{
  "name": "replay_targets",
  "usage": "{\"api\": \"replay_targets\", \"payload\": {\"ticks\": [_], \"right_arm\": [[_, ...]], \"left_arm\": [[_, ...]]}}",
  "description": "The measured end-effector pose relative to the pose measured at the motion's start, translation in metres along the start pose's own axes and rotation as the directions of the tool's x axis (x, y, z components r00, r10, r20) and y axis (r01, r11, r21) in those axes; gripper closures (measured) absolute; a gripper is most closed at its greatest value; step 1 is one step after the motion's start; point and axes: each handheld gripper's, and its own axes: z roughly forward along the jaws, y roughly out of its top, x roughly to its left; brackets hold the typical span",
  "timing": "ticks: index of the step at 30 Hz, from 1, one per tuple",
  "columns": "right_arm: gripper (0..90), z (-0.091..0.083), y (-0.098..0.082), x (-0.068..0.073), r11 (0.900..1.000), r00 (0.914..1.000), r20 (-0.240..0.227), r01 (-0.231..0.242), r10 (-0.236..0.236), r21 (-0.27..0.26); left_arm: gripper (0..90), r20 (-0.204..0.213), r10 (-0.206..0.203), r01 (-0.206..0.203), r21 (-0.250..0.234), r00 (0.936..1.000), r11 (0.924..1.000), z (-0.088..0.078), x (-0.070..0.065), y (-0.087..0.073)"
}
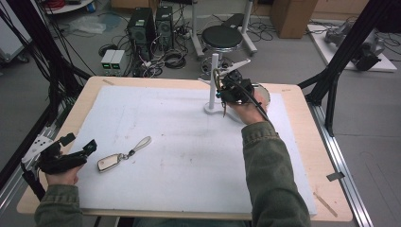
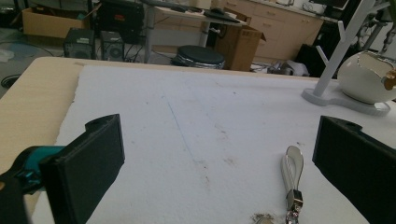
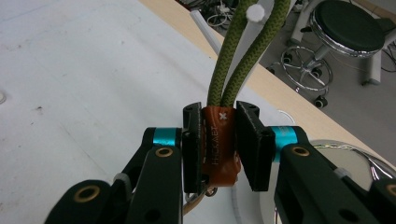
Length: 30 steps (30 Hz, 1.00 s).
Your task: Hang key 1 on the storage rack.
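My right gripper (image 3: 219, 140) is shut on the orange leather tag (image 3: 218, 154) of a key ring with a green cord loop (image 3: 236, 56). The loop rises against a peg tip (image 3: 256, 12) of the white peg stand (image 1: 214, 71), and the peg shows between the two strands. In the high view that gripper (image 1: 222, 87) sits beside the stand at the far side of the mat. My left gripper (image 1: 79, 143) rests open at the near left corner, jaws wide apart with nothing between them (image 2: 222, 158). A silver key fob (image 1: 108, 162) with a pale strap (image 2: 293, 161) lies just ahead of it.
A white foam mat (image 1: 179, 151) covers the wooden table (image 1: 302, 156). A round white bowl (image 2: 366, 77) stands next to the stand's base (image 1: 213, 111). Beyond the table's far edge are a black stool (image 1: 222, 37), computer towers and cables.
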Motion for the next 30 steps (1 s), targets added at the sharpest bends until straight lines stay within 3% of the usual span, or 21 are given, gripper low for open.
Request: {"api": "replay_targets", "payload": {"ticks": [20, 26, 30], "right_arm": [[70.2, 0.025, 0.000, 0.000, 1.000, 0.9996, 0.003, -0.029, 0.029, 0.013], [61.7, 0.029, -0.006, -0.003, 0.995, 0.9933, -0.051, -0.104, 0.104, 0.010], [57.1, 0.029, -0.008, -0.004, 0.994, 0.9917, -0.061, -0.113, 0.114, 0.009]], "left_arm": [[2.6, -0.003, -0.003, 0.003, 0.000, 1.0000, 1.0000, -0.001, 0.001, 0.000], [2.6, -0.002, -0.002, 0.002, -0.001, 1.0000, 1.0000, -0.002, 0.002, 0.000], [2.6, -0.002, -0.002, 0.002, -0.001, 1.0000, 1.0000, -0.002, 0.001, 0.000]]}}
